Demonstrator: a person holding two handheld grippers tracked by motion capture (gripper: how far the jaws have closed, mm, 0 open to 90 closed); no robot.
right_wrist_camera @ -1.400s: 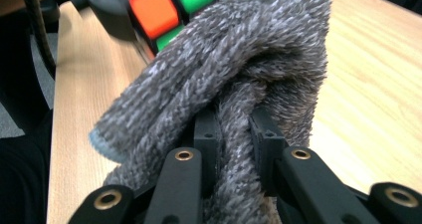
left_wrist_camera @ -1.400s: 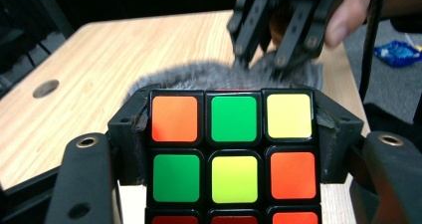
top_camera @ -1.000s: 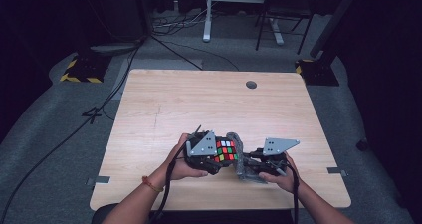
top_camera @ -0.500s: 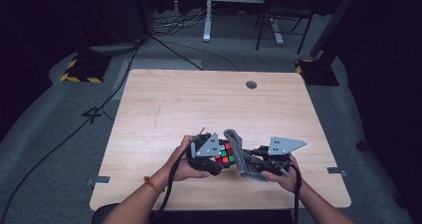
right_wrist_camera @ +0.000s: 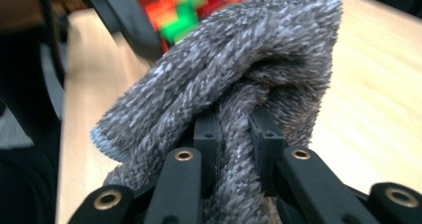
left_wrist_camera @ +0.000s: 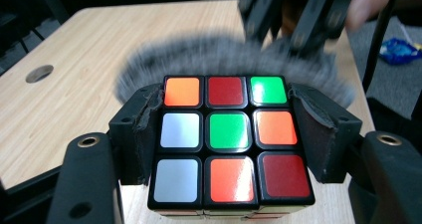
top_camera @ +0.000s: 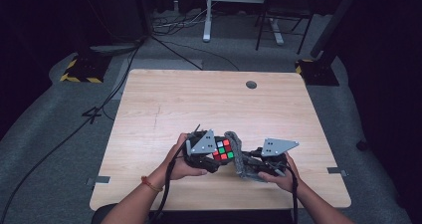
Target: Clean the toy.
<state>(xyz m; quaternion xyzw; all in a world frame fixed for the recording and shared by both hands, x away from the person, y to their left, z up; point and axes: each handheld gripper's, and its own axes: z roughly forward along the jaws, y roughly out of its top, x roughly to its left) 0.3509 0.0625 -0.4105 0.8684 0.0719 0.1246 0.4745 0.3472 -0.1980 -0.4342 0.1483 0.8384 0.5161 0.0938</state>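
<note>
low centre of the high view, near table (top_camera: 164, 104) front edge: left gripper (top_camera: 215, 157) clamped on the puzzle cube (top_camera: 223, 150). right gripper (top_camera: 249, 165) jaws pinched on a bunched grey cloth (top_camera: 240, 157), which touches the cube's right side.

On the table (top_camera: 164, 104), near its front edge and about midway across, the puzzle cube (top_camera: 223, 150) sat between the two grippers. The left gripper (top_camera: 201, 152) was just left of the cube, its jaws pressed against two opposite sides of it. The right gripper (top_camera: 259, 165) lay to the cube's right, with the cloth (top_camera: 239, 159) pinched between its jaws. The cloth stood between that gripper and the cube, touching the cube's right side. A round hole (top_camera: 251, 84) lay in the tabletop far behind them, towards the back edge
</note>
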